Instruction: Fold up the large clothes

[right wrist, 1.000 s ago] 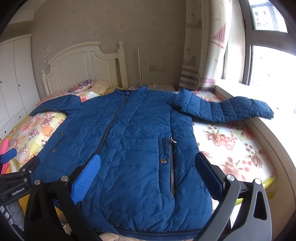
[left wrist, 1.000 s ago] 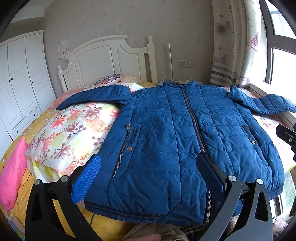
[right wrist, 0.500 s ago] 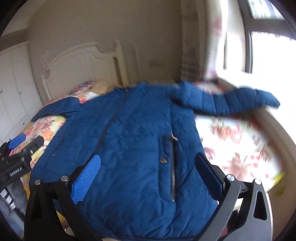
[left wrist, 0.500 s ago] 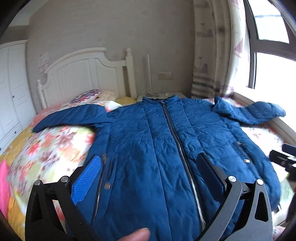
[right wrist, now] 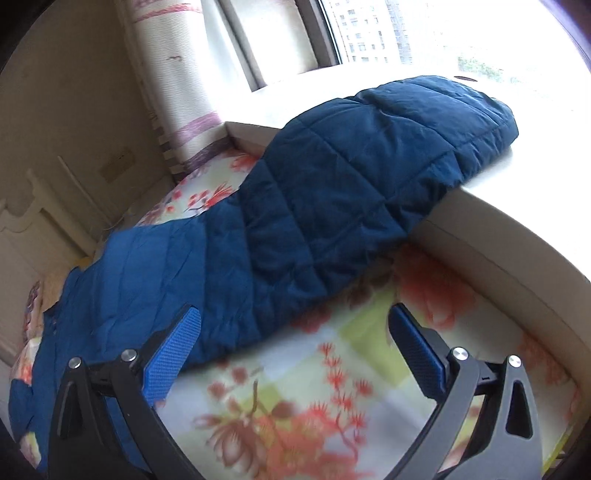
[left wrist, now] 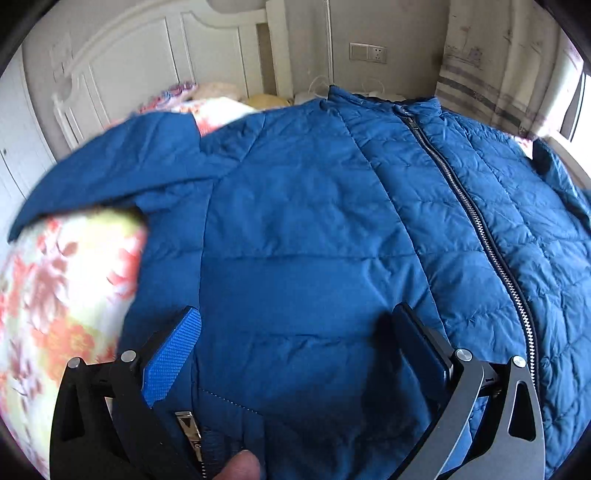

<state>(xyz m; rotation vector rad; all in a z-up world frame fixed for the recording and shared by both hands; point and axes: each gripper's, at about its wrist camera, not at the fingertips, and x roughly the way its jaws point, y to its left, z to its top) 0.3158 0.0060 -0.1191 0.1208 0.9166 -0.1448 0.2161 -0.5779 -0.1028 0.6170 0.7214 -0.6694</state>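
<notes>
left gripper (left wrist: 295,347) low over blue jacket (left wrist: 314,221), jaws spread (empty); right gripper (right wrist: 295,343) jaws spread beside sleeve (right wrist: 369,166).

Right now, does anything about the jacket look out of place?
Yes: one sleeve of the blue jacket lies off the bed, its cuff resting on the window sill.

1. White panelled headboard (left wrist: 207,48) stands against a pale patterned wall, with a wall socket (left wrist: 367,52) to its right.
2. Striped curtain (right wrist: 177,74) hangs beside a bright window (right wrist: 406,29); daylight floods the pale sill (right wrist: 535,177).
3. Floral bedspread (right wrist: 314,398) covers the bed.
</notes>
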